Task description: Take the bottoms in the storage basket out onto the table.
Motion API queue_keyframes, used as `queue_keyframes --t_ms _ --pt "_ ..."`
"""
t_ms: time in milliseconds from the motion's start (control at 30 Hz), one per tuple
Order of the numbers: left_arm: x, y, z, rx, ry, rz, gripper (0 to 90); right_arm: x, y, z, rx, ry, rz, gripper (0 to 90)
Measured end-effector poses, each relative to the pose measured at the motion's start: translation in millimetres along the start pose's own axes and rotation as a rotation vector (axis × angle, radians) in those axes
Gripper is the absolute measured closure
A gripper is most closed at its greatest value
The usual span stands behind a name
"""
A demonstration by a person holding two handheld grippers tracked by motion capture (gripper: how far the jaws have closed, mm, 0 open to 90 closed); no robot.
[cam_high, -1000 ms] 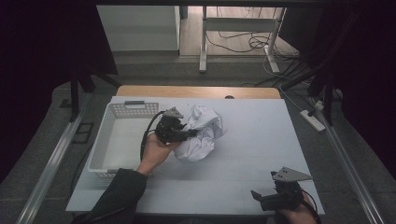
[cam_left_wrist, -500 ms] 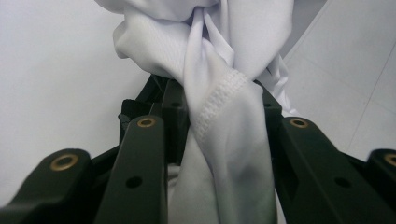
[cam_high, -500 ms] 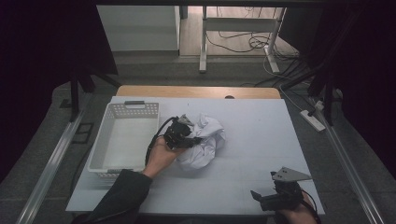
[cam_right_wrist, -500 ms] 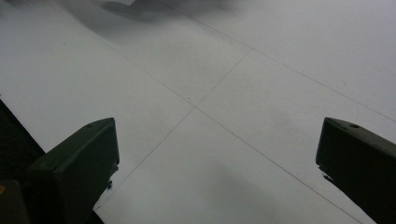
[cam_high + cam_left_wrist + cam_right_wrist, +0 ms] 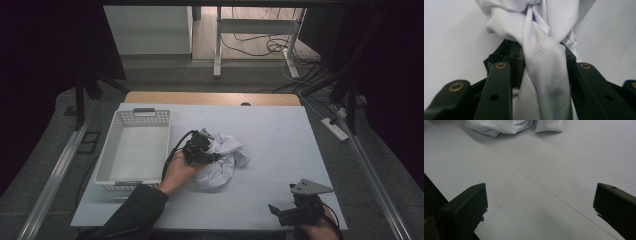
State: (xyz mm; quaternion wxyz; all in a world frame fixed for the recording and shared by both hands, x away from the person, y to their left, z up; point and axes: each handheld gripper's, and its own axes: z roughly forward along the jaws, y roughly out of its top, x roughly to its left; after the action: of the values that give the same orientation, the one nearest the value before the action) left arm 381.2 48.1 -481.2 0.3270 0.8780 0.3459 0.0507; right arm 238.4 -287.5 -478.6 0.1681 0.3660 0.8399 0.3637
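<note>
A crumpled white cloth (image 5: 229, 159) lies in a heap near the middle of the pale table (image 5: 280, 130). My left gripper (image 5: 212, 156) is at the heap's left side, shut on a gathered fold with a stitched hem. In the left gripper view that fold (image 5: 544, 75) runs between the two black jaws of the gripper (image 5: 541, 53), and the rest of the cloth bunches just beyond them. My right gripper (image 5: 281, 214) rests at the table's near right edge, open and with nothing in it. In the right gripper view its jaws (image 5: 540, 202) stand wide apart over bare table, with the cloth (image 5: 499, 126) far ahead.
A white perforated basket (image 5: 145, 114) with nothing in it stands at the table's left, close to the left hand. A wooden strip (image 5: 210, 98) runs along the far edge. Cables and a power strip (image 5: 334, 129) lie on the floor beyond and to the right.
The left hand has carried the cloth a little toward the near edge and downward; the heap now sits lower and flatter on the table. The right gripper has not moved.
</note>
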Motion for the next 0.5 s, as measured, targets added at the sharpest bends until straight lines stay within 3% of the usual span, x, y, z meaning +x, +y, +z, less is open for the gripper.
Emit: queue_keyframes --t_ms 333,500 --pt "-1.8 -6.2 15.8 0.031 0.031 0.006 61.2 0.2 0.0 0.1 -0.001 0.0 -0.001 0.0" --pt "6.7 -12.8 21.9 0.012 -0.005 -0.033 58.9 0.0 0.0 0.1 0.0 0.001 -0.001 0.0"
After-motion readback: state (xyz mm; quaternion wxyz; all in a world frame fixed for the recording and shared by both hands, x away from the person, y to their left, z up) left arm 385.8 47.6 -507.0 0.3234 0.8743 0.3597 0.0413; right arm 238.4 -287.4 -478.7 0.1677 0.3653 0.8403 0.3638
